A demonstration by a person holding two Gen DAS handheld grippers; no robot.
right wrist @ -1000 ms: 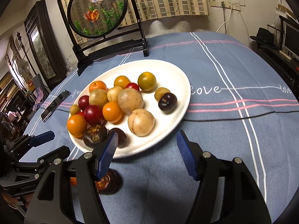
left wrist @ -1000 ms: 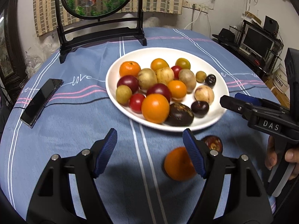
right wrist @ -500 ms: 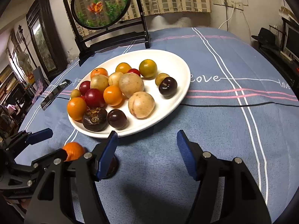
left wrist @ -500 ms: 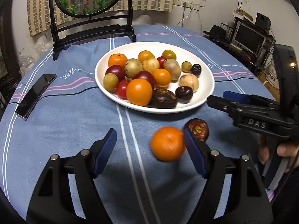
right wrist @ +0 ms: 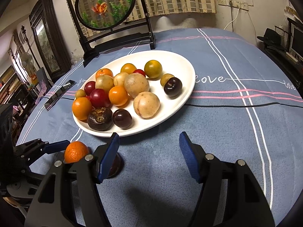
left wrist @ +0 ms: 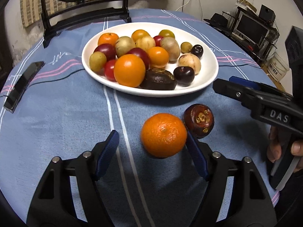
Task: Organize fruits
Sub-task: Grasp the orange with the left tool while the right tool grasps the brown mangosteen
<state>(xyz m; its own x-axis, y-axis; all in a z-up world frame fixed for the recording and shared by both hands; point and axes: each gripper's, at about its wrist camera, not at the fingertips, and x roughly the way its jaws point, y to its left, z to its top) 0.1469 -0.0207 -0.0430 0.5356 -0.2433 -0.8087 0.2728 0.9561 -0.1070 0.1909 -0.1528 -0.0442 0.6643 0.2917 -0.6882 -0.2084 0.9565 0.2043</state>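
At the far left of the left wrist view we see a dark phone (left wrist: 22, 86) lying on the blue cloth-covered surface (left wrist: 62, 117), well apart from the fruit. Behind it a black-framed round screen (left wrist: 83, 3) stands at the surface's far edge. Moving right, a white plate (left wrist: 208, 70) holds a heap of fruit: oranges, red and dark plums, tan and green rounds, with a big orange (left wrist: 129, 70) and a dark mangosteen (left wrist: 158, 79) at its near rim.

In front of the plate, on the cloth, lies a loose orange (left wrist: 163, 135), and just to its right, touching or nearly so, a brown mangosteen (left wrist: 199, 120) tipped to show its underside. Our left tongs (left wrist: 152, 151) are closing around the loose orange: it sits between the blue pads, close against the right pad, while the left pad stands apart from it, so nothing is pinched.

Further right our right tongs (left wrist: 234, 86) reach in from the side, with a hand (left wrist: 280, 147) on the grip below.

In the right wrist view the left tongs appear at the left edge beside the loose orange, the brown mangosteen is mostly hidden behind the near left finger, and the right tongs are spread over bare cloth with nothing between them, the plate just beyond.
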